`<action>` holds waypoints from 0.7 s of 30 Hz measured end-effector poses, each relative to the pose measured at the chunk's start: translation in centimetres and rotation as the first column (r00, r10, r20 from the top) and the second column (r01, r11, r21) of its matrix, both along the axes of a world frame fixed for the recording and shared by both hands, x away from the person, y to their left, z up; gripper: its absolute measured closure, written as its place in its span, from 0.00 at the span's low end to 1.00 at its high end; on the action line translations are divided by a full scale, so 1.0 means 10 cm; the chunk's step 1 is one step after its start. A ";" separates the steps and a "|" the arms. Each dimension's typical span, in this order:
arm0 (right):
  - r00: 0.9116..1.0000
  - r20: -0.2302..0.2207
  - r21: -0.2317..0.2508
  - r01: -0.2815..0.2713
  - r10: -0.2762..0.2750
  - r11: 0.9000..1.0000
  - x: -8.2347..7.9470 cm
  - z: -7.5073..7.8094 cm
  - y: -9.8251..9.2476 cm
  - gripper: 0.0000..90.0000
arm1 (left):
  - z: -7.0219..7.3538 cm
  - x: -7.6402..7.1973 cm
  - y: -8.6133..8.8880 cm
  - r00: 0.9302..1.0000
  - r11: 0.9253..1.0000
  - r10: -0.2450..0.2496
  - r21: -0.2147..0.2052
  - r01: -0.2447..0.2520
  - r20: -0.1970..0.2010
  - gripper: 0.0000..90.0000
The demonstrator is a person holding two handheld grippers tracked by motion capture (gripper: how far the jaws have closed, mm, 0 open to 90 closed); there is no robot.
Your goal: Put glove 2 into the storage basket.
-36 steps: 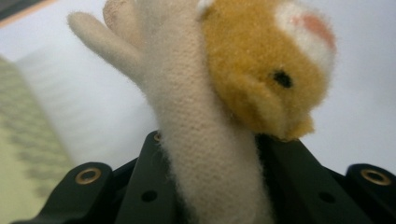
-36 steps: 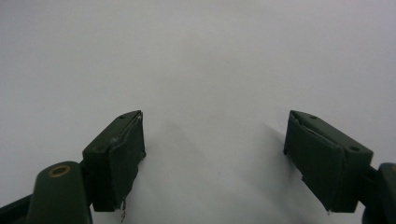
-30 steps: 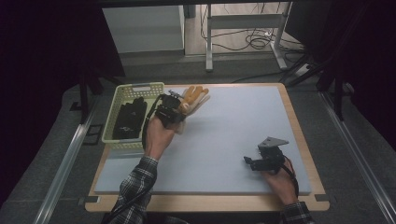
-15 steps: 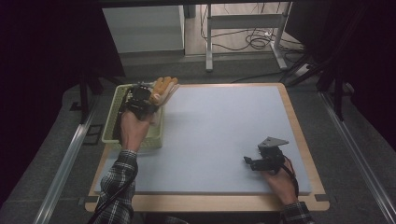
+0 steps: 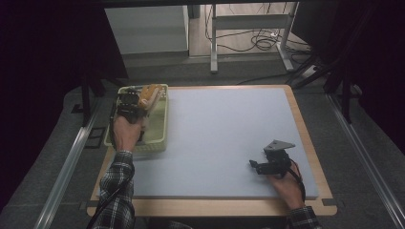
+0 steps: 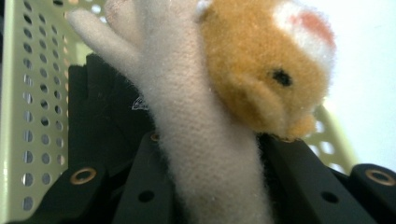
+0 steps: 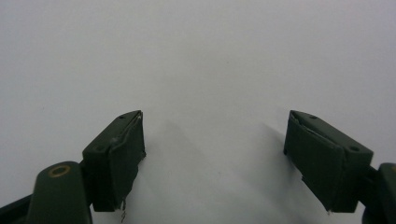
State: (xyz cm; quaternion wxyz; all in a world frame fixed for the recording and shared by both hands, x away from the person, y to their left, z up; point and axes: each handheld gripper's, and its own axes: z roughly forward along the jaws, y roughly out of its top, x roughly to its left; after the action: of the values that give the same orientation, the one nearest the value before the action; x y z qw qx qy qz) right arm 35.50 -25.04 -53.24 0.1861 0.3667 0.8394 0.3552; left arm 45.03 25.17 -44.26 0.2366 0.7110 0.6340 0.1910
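The soft plush toy (image 6: 219,116), cream-white in the body with an orange-brown fuzzy head, is pinched between the black jaws of the left gripper (image 5: 136,102), which are closed tight on its pale cloth body. In the left gripper view the toy's head tips to the right above the jaws, with a small black eye and a white-and-pink patch on top. From the high view the toy (image 5: 149,94) is held over the far end of the pale yellow-green perforated plastic basket (image 5: 161,125), which sits at the left edge of the light grey mat (image 5: 229,129) covering the wooden table (image 5: 210,207). Something flat and black (image 6: 105,116) lies inside the basket, under the toy; what it is I cannot tell. The left hand (image 5: 125,133), in a plaid sleeve, reaches in over the basket's near end.

Well apart, near the front right of the mat, the right gripper (image 5: 254,165) rests low in the right hand (image 5: 285,183), its jaws standing wide open with nothing between them but bare mat.
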 end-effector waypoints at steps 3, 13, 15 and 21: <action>1.000 0.000 0.000 0.000 0.000 1.000 0.00 0.00 0.00 0.22 | -0.13 0.10 0.01 0.999 1.000 0.010 0.011 -0.009 -0.031 0.80; 1.000 0.000 0.001 0.000 0.000 1.000 0.00 0.00 0.00 0.22 | -0.30 0.35 -0.12 0.995 0.999 -0.011 0.043 0.016 -0.098 0.79; 1.000 0.000 0.001 0.000 0.000 1.000 0.00 0.00 0.00 0.22 | -0.33 0.40 -0.15 0.994 0.999 -0.012 0.041 0.017 -0.107 0.78; 1.000 0.000 0.001 0.000 0.000 1.000 0.00 0.00 0.00 0.22 | -0.45 0.51 -0.23 0.984 0.998 -0.056 0.029 0.062 -0.169 0.61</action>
State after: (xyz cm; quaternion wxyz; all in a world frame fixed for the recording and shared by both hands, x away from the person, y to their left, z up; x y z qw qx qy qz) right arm 35.51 -25.04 -53.23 0.1858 0.3668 0.8393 0.3557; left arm 50.17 22.85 -48.77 0.1757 0.7470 0.6270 0.1341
